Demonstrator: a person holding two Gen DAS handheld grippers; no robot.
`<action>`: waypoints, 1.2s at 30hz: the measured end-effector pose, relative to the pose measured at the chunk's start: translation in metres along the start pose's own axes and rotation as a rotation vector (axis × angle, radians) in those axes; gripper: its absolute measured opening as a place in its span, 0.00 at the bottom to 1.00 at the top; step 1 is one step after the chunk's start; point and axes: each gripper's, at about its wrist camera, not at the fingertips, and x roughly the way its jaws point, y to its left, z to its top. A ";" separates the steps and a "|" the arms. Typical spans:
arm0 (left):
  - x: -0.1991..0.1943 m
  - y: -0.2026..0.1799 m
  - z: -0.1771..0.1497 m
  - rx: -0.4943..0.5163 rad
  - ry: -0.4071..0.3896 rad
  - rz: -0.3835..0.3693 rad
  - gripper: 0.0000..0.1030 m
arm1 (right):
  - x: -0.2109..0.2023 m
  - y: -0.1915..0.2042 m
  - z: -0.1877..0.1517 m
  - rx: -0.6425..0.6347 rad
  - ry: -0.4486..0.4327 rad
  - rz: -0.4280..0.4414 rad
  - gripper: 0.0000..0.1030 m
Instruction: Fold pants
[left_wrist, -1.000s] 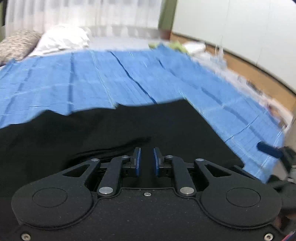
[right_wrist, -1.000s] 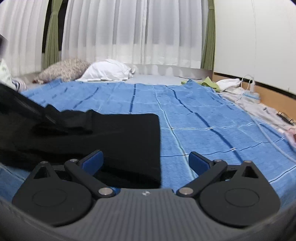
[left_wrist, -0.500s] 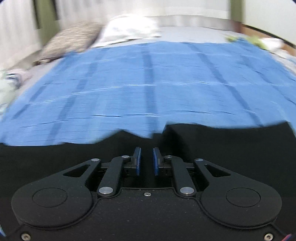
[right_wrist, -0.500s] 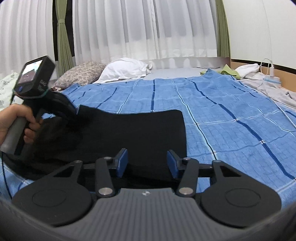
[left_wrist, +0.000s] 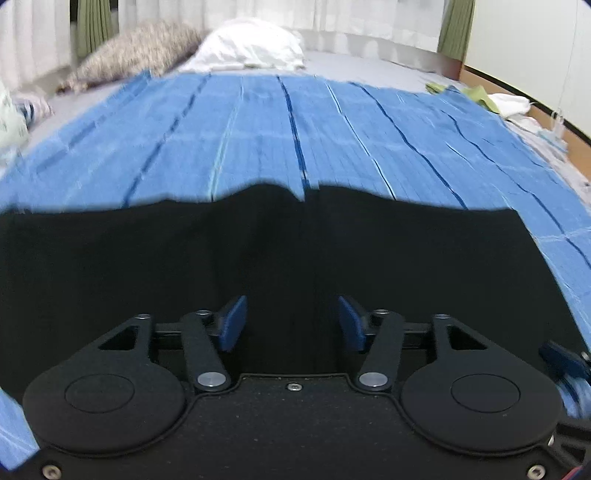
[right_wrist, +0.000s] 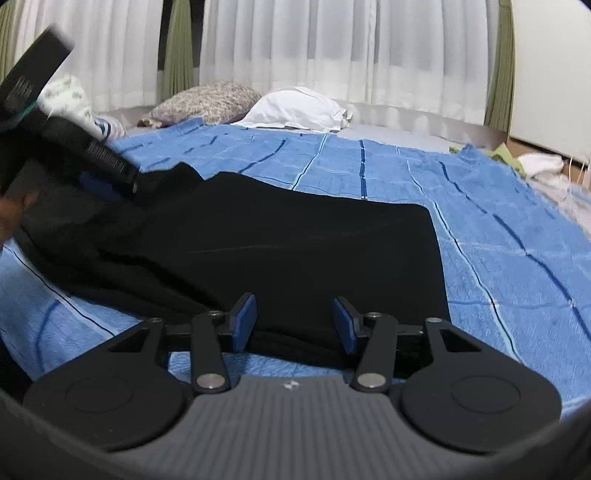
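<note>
The black pants (left_wrist: 280, 251) lie spread on the blue blanket (left_wrist: 258, 129), filling the lower half of the left wrist view. The left gripper (left_wrist: 288, 323) hangs over them, its jaws having just opened, with only flat cloth showing in the gap (nothing pinched). In the right wrist view the right gripper (right_wrist: 294, 323) stands partly open at the lower centre, jaws just widened, above the pants' near edge (right_wrist: 295, 343).

Legible text: none that I can make out. The left tool's black body (right_wrist: 48, 122), at ten o'clock in my right wrist view, carries pale lettering on its head and along its bar, too blurred to read.
</note>
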 end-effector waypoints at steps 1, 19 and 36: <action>-0.002 0.003 -0.006 -0.017 0.008 -0.019 0.56 | -0.002 -0.004 0.000 0.025 0.003 0.026 0.69; -0.002 -0.002 -0.037 -0.152 -0.056 -0.078 0.06 | -0.020 0.018 -0.003 -0.037 -0.086 -0.101 0.92; -0.031 0.031 -0.052 -0.162 -0.042 0.026 0.02 | -0.022 -0.029 -0.015 0.032 0.011 -0.307 0.99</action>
